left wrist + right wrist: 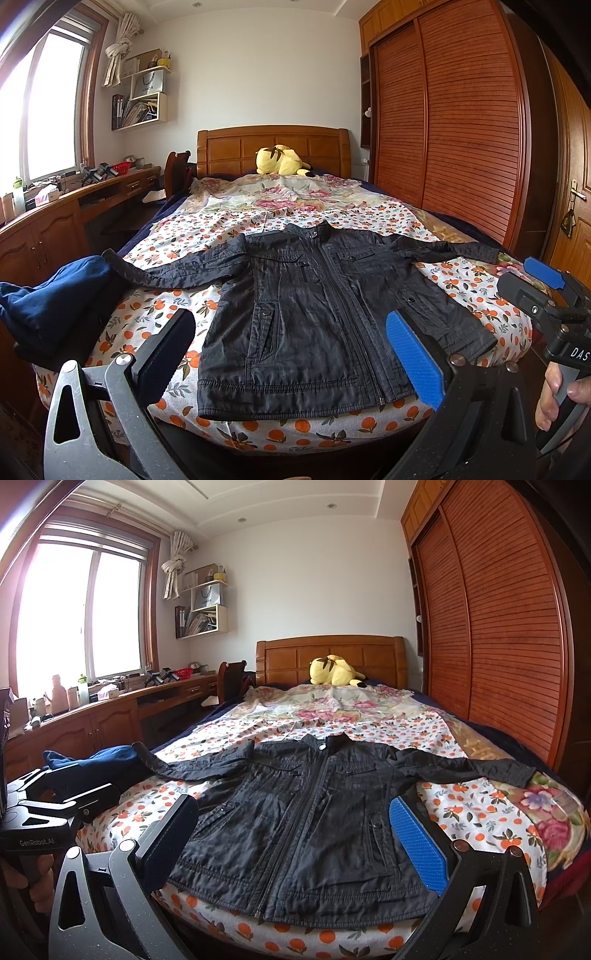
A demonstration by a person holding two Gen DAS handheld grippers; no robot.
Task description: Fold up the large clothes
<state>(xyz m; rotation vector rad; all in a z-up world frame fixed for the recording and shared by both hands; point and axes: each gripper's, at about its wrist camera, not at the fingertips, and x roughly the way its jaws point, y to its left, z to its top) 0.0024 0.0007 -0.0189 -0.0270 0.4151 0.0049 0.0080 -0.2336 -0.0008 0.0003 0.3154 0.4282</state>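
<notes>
A black zip-up jacket (pixel 310 317) (pixel 314 819) lies flat and face up on the bed, zipped shut, both sleeves spread sideways, collar toward the headboard. My left gripper (pixel 291 350) hovers open above the jacket's hem at the foot of the bed, holding nothing. My right gripper (pixel 295 834) is open too, above the hem a little further right, and empty. In the left wrist view the right gripper (pixel 532 284) shows at the right edge, held by a hand (pixel 557 391). In the right wrist view the left gripper (pixel 70 797) shows at the left edge.
The bed (pixel 461 812) has an orange-print sheet and a floral blanket (pixel 280 192). A folded dark blue garment (pixel 51 295) sits at its left corner. A yellow plush toy (pixel 280 160) lies by the headboard. A wooden desk (pixel 66 206) runs along the left, a wardrobe (pixel 461 122) along the right.
</notes>
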